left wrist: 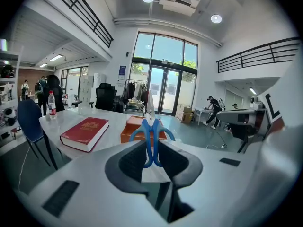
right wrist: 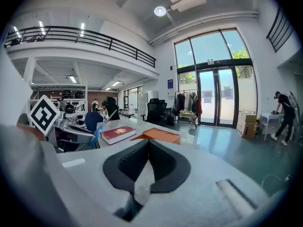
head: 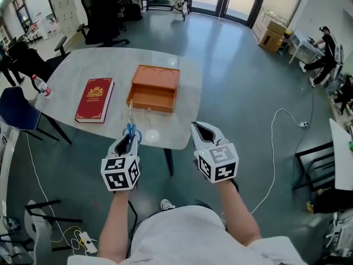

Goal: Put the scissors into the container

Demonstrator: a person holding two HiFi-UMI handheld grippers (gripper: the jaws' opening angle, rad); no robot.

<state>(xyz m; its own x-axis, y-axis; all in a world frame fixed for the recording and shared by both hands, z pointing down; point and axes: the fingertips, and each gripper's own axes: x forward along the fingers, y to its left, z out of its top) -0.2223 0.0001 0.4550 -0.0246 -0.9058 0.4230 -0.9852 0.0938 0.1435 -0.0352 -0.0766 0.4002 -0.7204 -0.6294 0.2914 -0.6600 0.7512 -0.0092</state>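
Blue-handled scissors [head: 131, 127] hang over the near edge of the white table [head: 185, 101], blades pointing away toward the orange container [head: 153, 88]. My left gripper [head: 128, 141] is shut on the handles; in the left gripper view the scissors [left wrist: 151, 134] stand between the closed jaws of that gripper [left wrist: 150, 144], with the blades rising in front of the container [left wrist: 135, 126]. The container is a flat box with its front drawer pulled open. My right gripper [head: 200, 127] is shut and holds nothing, just right of the scissors near the table edge. In its own view, the right gripper [right wrist: 148, 144] faces the container [right wrist: 158, 135].
A red book [head: 95, 99] lies left of the container. A water bottle [head: 41, 85] stands at the table's left end beside a blue chair [head: 15, 107]. A black office chair [head: 102, 12] is beyond the table. A white cable [head: 274, 148] runs across the floor on the right.
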